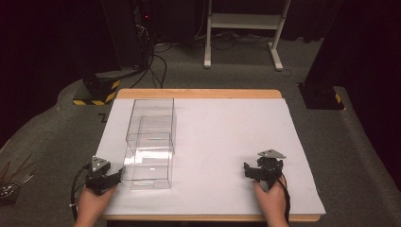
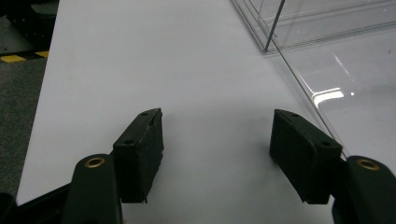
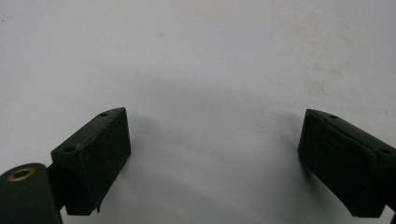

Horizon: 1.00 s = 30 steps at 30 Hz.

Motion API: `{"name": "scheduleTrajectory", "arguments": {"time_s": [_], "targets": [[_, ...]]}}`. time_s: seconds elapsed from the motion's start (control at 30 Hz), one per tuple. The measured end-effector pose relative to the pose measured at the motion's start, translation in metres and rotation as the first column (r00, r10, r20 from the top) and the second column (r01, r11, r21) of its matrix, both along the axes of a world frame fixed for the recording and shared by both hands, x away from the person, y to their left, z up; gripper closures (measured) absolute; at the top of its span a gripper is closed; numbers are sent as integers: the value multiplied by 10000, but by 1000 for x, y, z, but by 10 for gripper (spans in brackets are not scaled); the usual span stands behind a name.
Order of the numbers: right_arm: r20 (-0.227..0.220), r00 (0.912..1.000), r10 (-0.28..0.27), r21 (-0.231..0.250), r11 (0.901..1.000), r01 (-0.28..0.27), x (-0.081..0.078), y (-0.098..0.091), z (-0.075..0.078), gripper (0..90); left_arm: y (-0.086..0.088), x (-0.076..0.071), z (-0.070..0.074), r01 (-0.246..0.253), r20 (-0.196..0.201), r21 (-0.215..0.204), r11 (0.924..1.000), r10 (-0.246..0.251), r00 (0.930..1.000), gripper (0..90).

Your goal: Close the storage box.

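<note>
Box (image 1: 150, 156), clear plastic and upright, sits just right of the released left tongs (image 1: 101, 178); right tongs (image 1: 263, 170) gape, well apart.

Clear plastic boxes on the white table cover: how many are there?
2. The far clear plastic box stands left of centre; the near clear plastic box stands against its front, beside the left gripper. Their overlapping transparent walls could hide another.

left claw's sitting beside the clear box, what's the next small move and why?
Probably slide the left claw sideways toward the clear box so its near wall sits between the jaws. They stand open with nothing between them, and in the left gripper view one jaw lies right beside the box's bottom edge without gripping it. The right claw is open too, resting far off on the white sheet.
</note>
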State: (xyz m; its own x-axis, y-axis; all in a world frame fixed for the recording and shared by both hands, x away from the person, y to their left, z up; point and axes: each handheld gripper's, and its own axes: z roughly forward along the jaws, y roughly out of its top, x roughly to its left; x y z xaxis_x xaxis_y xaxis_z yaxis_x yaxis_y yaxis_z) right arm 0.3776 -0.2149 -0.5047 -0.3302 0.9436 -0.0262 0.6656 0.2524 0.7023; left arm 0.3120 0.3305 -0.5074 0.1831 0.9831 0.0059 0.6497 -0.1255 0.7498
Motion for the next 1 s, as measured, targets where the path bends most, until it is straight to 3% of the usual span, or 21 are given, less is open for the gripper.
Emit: {"name": "scheduleTrajectory", "arguments": {"time_s": [0.57,0.9,1.0], "targets": [[-10,10000,-35,83,10000,35,0,0,0,91,0,0,0,25,-20,5,10000,-25,10000,339],[14,10000,-25,18,10000,25,0,0,0,92,2,0,1,235,-158,-124,9996,-237,9996,305],[13,10000,-26,15,10000,26,0,0,0,92,4,1,3,120,-291,-146,9998,-125,9995,258]]}}
